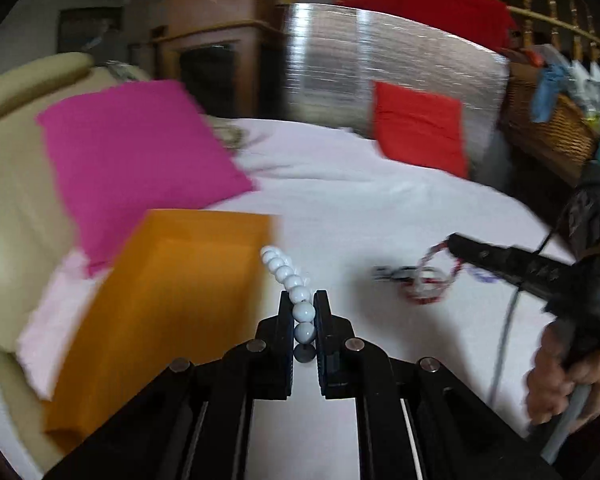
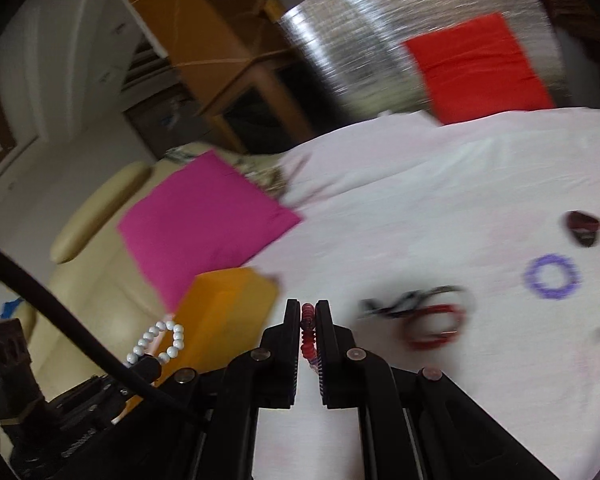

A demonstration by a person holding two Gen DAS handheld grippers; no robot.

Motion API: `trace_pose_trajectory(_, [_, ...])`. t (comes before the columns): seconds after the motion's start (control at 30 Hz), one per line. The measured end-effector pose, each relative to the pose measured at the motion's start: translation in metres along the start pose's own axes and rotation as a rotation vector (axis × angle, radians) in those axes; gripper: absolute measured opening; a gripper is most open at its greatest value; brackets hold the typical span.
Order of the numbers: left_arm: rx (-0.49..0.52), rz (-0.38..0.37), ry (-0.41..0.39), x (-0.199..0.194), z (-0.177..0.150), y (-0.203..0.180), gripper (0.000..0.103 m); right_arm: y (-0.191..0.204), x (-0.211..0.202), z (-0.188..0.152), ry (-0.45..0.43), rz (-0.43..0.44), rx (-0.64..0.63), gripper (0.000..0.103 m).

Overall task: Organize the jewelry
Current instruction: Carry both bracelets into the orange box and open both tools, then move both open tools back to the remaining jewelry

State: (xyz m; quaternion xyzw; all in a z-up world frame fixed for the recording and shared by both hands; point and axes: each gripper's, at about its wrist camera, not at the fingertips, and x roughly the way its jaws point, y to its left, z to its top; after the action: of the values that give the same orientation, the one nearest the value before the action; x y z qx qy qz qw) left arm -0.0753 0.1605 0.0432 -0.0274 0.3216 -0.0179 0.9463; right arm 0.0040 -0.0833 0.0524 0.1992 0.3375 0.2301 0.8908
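While clamped, hand-held gripper (image 1: 303,300) pinches white beads (image 1: 296,292).

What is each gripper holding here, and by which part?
Left gripper: white bead bracelet, jaws shut on a few beads. Right gripper: red beaded bracelet, gripped across its band.

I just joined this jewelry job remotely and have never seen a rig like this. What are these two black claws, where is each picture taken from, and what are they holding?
There is no robot arm: a person carries a black two-finger gripper in each hand, with a fisheye camera on each looking along its fingers.

The left wrist view shows the left gripper shut on a white round-bead bracelet. To the right, a hand holds the other tool.

The right wrist view shows the right gripper shut on a red beaded bracelet.

On the white bedsheet lie an orange rectangular box, a purple bead ring, a red bangle, a blurred black piece and a small dark red item.
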Motion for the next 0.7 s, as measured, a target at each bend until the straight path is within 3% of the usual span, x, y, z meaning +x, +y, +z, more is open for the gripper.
trace_pose_trajectory(0.1, [-0.034, 0.096, 0.039, 0.008, -0.008, 0.039, 0.010, 0.040, 0.026, -0.003, 0.044, 0.074, -0.032, 0.008])
trace_pose_trajectory(0.2, [-0.075, 0.132, 0.102, 0.024, -0.022, 0.069, 0.010, 0.080, 0.061, -0.005, 0.096, 0.136, -0.062, 0.008])
trace_pose_trajectory(0.33, [-0.102, 0.169, 0.167, 0.040, -0.039, 0.085, 0.010, 0.127, 0.105, -0.012, 0.162, 0.144, -0.129, 0.009])
trace_pose_trajectory(0.37, [-0.101, 0.180, 0.173, 0.039, -0.040, 0.087, 0.013, 0.133, 0.116, -0.014, 0.179, 0.126, -0.130, 0.009])
trace_pose_trajectory(0.43, [-0.092, 0.209, 0.165, 0.035, -0.043, 0.089, 0.031, 0.136, 0.127, -0.015, 0.200, 0.107, -0.119, 0.017])
trace_pose_trajectory(0.47, [-0.087, 0.220, 0.156, 0.036, -0.039, 0.085, 0.050, 0.134, 0.132, -0.015, 0.205, 0.097, -0.103, 0.033])
trace_pose_trajectory(0.5, [-0.081, 0.235, 0.145, 0.027, -0.038, 0.085, 0.063, 0.128, 0.131, -0.015, 0.205, 0.089, -0.087, 0.050])
trace_pose_trajectory(0.53, [-0.075, 0.250, 0.122, 0.022, -0.037, 0.082, 0.063, 0.120, 0.128, -0.015, 0.194, 0.082, -0.063, 0.055])
trace_pose_trajectory(0.7, [-0.036, 0.233, 0.069, 0.012, -0.018, 0.063, 0.063, 0.088, 0.093, -0.002, 0.111, 0.020, -0.067, 0.055])
